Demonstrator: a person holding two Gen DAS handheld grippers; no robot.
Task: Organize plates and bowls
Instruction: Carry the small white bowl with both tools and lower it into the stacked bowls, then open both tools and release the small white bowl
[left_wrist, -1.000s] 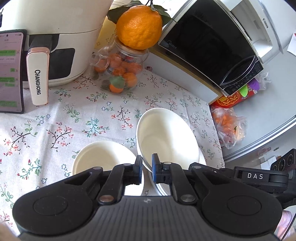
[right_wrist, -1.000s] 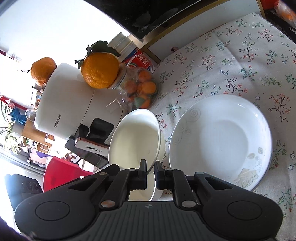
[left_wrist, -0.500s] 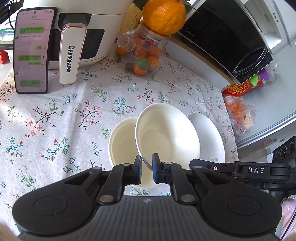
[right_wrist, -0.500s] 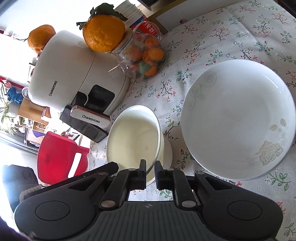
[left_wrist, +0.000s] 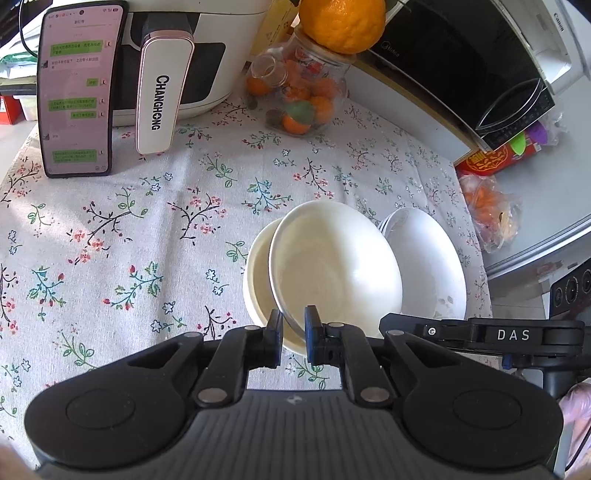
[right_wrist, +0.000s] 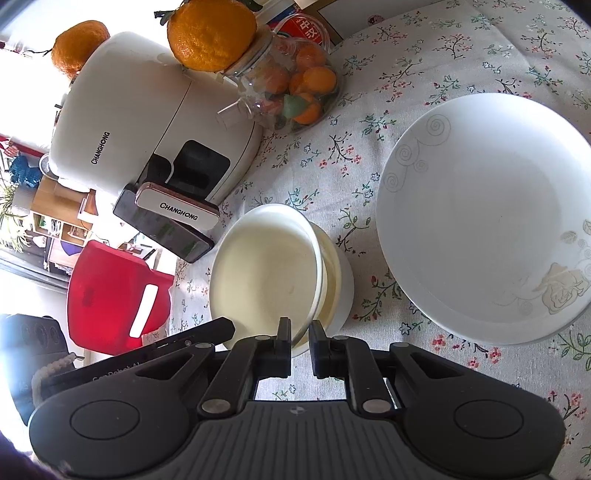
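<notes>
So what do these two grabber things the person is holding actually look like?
Both look alike. The left gripper and the right gripper are matte black plastic: a ribbed grey-black body, two round lobes at the sides, and jointed link arms with silver pivot pins leading to two short flat fingers. The left one's fingers look bluish. Seen from the left camera, the right gripper's side bears white "DAS" lettering.
</notes>
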